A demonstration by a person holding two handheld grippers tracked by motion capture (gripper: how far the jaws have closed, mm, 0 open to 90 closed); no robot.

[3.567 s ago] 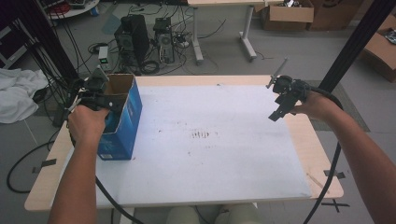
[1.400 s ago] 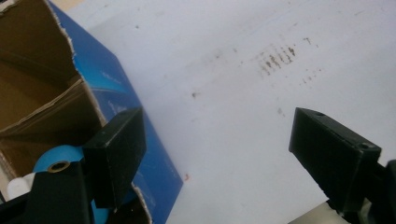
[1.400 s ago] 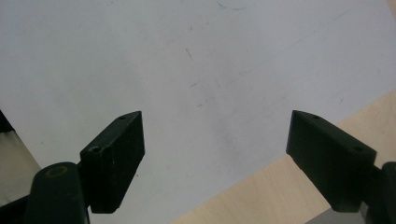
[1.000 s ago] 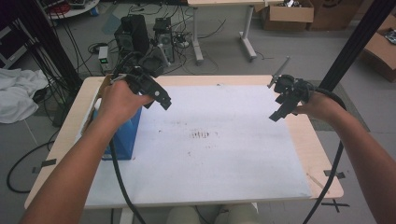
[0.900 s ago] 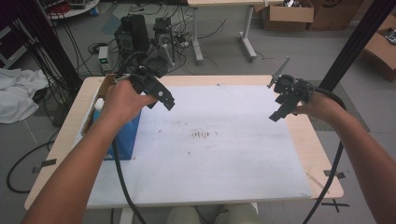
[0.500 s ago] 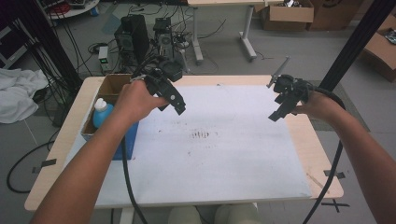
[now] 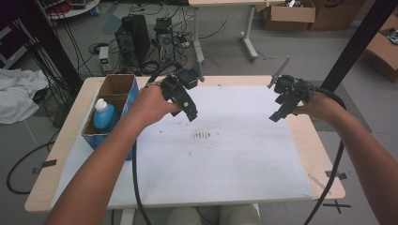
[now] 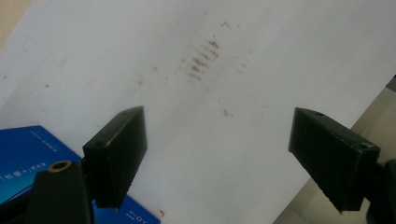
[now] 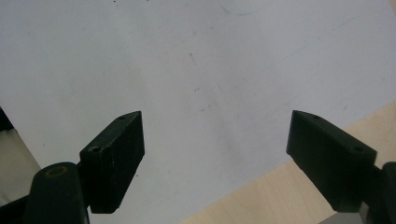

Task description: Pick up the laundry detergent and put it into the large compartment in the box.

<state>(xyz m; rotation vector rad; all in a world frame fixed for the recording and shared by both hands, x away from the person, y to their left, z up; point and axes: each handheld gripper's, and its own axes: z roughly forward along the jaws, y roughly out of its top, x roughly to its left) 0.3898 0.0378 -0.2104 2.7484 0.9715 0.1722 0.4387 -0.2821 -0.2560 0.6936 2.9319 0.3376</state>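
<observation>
A white sheet [image 7: 225, 150] covers most of the wooden table [image 7: 324, 154]. My left gripper [image 7: 191, 112] hovers above the sheet's upper left part, jaws wide apart and holding nothing; the same left gripper [image 8: 219, 154] looks down on brown smudges [image 8: 201, 60] on the sheet. My right gripper [image 7: 278, 112] hangs over the sheet's right side, open and empty; from its own camera the right gripper [image 9: 217, 154] faces bare sheet near the table's wooden edge. A blue cardboard box [image 7: 126, 105] at the left holds a blue bottle [image 7: 104, 115] with a white cap.
The box's blue side [image 8: 28, 158] lies just beside my left jaw. Beyond the table's far edge are computer towers [image 7: 136, 33], cables and another desk's leg [image 7: 248, 33]. A black pole [image 7: 356, 42] rises at the right. White cloth [image 7: 16, 96] lies on the floor at left.
My left gripper rose from the box and swung right over the sheet, uncovering the blue bottle inside the box. The right gripper stayed in place.
</observation>
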